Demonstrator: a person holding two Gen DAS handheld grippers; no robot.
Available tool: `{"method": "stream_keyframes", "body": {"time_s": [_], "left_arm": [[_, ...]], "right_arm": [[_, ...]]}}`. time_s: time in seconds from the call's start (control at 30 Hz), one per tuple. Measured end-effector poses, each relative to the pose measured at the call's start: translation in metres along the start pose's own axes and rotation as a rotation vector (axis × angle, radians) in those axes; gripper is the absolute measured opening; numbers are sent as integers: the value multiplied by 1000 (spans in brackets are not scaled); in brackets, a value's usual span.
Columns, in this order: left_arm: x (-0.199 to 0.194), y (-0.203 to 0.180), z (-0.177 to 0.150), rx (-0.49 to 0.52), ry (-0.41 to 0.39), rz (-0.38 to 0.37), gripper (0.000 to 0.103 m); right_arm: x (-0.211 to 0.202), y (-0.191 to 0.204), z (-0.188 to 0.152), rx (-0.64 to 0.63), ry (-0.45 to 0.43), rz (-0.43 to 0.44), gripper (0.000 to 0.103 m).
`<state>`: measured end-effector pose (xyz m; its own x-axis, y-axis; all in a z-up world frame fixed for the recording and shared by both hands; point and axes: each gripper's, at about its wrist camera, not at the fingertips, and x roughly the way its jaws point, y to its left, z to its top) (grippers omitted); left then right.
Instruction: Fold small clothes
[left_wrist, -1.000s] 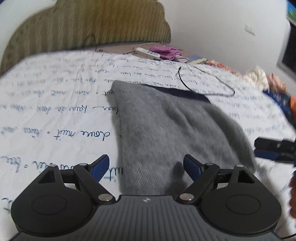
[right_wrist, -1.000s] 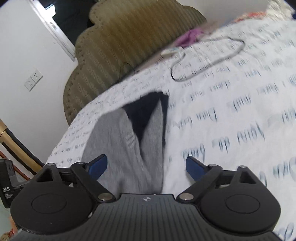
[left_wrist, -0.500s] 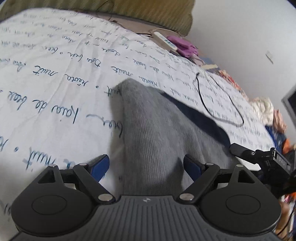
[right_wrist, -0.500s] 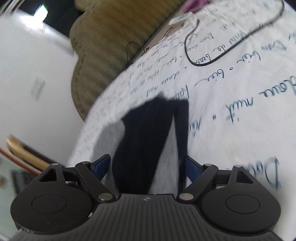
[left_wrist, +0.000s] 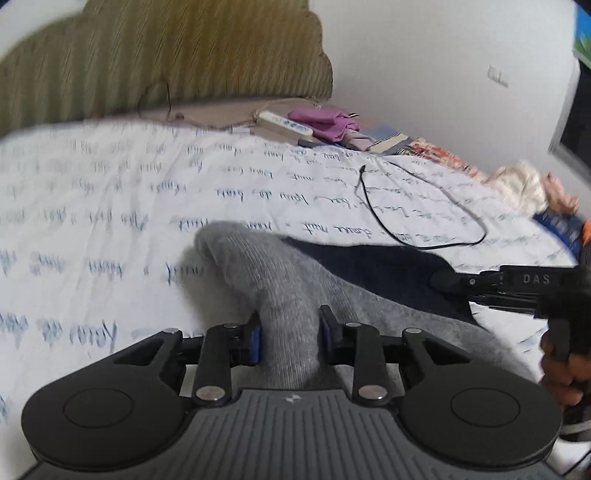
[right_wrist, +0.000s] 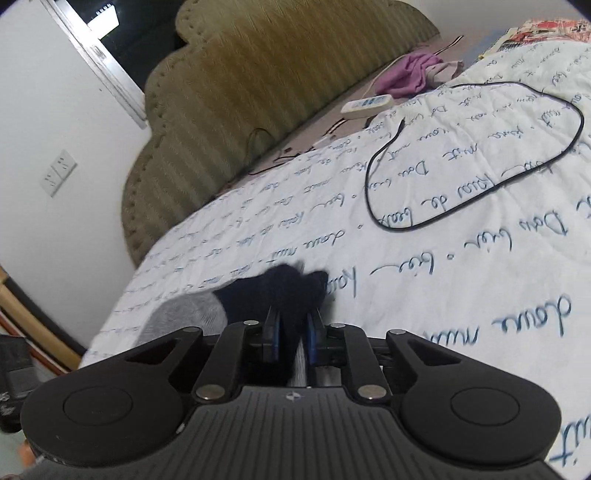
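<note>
Sock (left_wrist: 288, 295) toe end hidden between closing fingers (left_wrist: 255, 339).

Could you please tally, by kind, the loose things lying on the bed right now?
Grey and navy garment: 1
Black cable: 1
White power strip: 1
Purple cloth: 1
Total: 4
Further clutter at the far bed edge is too blurred to count.

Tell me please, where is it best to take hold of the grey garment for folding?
Grip the grey garment at its near edge, coming low over the bedsheet. The cloth bunches into a ridge there, easy to pinch; the left gripper is closing on it.
</note>
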<state>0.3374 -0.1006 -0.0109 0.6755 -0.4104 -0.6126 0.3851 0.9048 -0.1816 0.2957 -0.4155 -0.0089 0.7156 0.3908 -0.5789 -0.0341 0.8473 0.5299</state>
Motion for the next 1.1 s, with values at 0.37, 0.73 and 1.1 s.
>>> {"method": "stream_keyframes", "body": {"time_s": [0.37,0.73,1.1], "left_arm": [[-59,22,-48,-39,125,-164,81],[-67,45,-79,-280,148,-328,14],[-112,53,-111,-266,143,-241,16]], "right_arm": [[-53,-29,-55,210,90,125,91],[-26,26,-106,147,256,171,21],[-59,50,-133,100,252,140,35]]}}
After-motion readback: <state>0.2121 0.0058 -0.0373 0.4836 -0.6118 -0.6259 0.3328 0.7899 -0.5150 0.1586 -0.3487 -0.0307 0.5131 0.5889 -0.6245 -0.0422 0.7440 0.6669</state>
